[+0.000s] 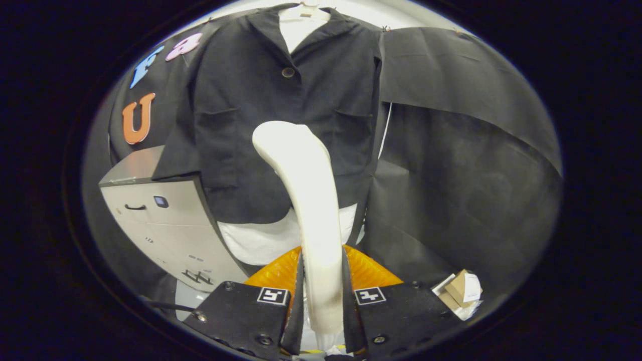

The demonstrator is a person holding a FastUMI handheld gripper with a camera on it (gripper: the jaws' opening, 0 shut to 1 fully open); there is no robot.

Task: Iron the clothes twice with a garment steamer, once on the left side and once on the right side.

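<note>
Run the head down the shirt [281,125] in one slow, flat stroke, staying on one side of the buttons. The shirt hangs straight ahead of the claw [323,296], beyond the steamer [306,200]. The claw is clamped on the steamer's handle, both fingers pressing it.

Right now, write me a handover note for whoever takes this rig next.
Gripper: shut on the garment steamer, both fingers pressing its white handle, head pointing up toward the clothes.
Clothes: a dark jacket hangs on a hanger over a white shirt, just beyond the steamer head. Whether the head touches the fabric cannot be told.
Nearby: a grey cabinet left of the jacket, a small cardboard box by the right finger.
Done: steamer picked up and aimed at the middle of the jacket.
Left: how many passes are done cannot be told; assume left and right both remain.
</note>
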